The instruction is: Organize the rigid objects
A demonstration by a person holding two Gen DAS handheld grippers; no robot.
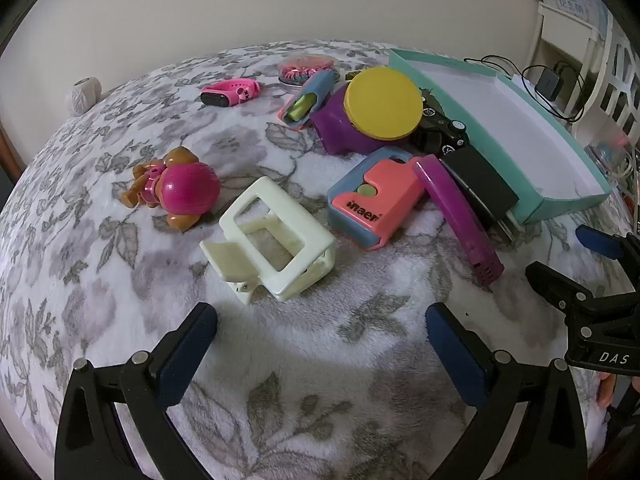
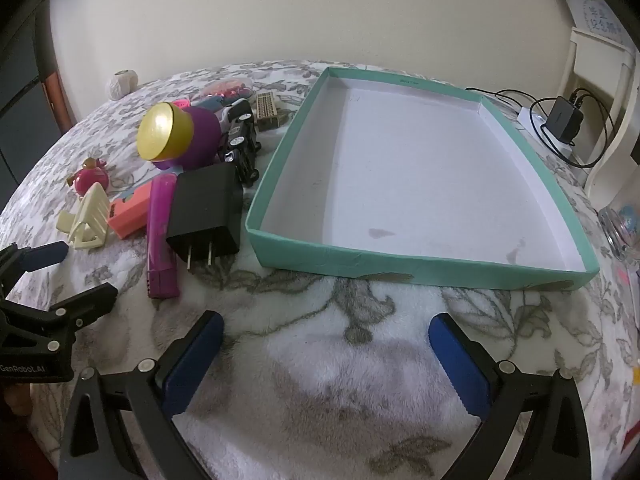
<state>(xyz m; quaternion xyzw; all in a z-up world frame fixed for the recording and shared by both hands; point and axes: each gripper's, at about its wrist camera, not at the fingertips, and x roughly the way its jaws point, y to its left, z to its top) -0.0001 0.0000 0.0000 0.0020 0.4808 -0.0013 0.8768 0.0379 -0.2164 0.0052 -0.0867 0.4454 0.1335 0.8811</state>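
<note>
Fleecy white bedding with a grey leaf print (image 2: 328, 344) covers the work surface, set against a plain cream wall. On it sits a shallow teal box (image 2: 420, 268) with a white floor, nothing inside it, its long side running away from the right wrist camera.

Just left of the box lies a loose cluster of hard objects. A black plug adapter (image 2: 208, 208) rests prongs toward the camera, beside a purple stick-shaped item (image 2: 160, 232). Behind them stands a purple toy with a round yellow cap (image 1: 382, 104), tipped on its side, with a black toy vehicle (image 2: 242, 146) between it and the box wall. In the left wrist view, a coral-and-blue case (image 1: 374, 200) lies in front of the purple toy, a cream plastic clip (image 1: 272, 236) sits nearest the camera, and a brown-and-magenta figure (image 1: 176, 188) lies well apart to the left. Farther back are a pink watch (image 1: 230, 92) and a round tin of coloured bands (image 1: 306, 66).

Both tools hover over bare blanket — the left gripper (image 1: 320, 320) in front of the cream clip, the right gripper (image 2: 326, 328) in front of the box's near wall. Each has its blue-padded fingers spread wide, nothing between them. A charger and cables (image 2: 564, 120) sit beyond the box at the far right.
</note>
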